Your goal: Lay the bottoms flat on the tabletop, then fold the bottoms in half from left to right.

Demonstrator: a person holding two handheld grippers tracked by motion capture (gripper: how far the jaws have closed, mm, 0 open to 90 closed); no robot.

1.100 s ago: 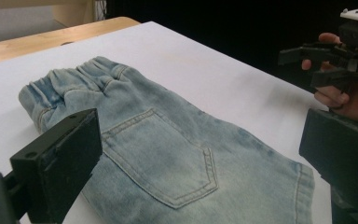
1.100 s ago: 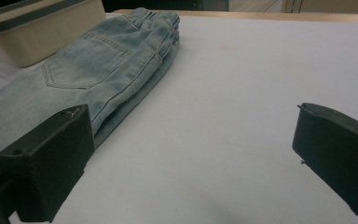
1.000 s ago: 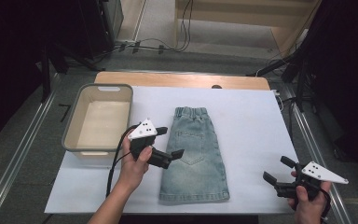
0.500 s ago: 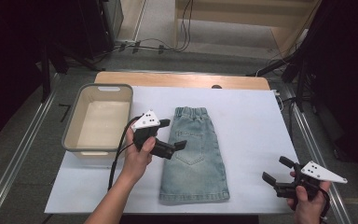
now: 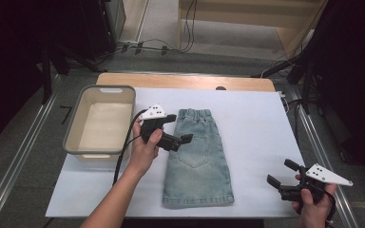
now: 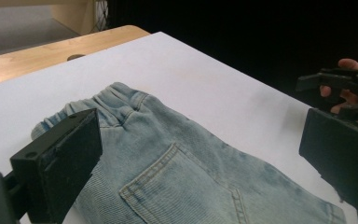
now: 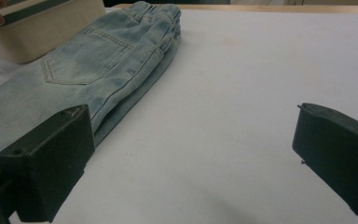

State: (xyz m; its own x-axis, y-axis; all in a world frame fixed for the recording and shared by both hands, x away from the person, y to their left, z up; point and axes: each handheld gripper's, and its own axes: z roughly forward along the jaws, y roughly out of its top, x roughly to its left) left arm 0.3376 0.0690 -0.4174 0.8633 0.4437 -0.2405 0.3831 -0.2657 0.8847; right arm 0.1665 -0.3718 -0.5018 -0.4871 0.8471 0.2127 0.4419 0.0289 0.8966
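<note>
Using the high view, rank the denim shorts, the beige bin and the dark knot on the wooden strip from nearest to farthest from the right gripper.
From the right gripper:
1. denim shorts, to its left, mid-sheet.
2. dark knot, far edge, on the wooden strip.
3. beige bin, far left.

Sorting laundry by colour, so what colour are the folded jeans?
Light, faded blue jeans, best seen in the left gripper view.

No readable text, label, brand or number appeared on anything anywhere in the three views.
</note>
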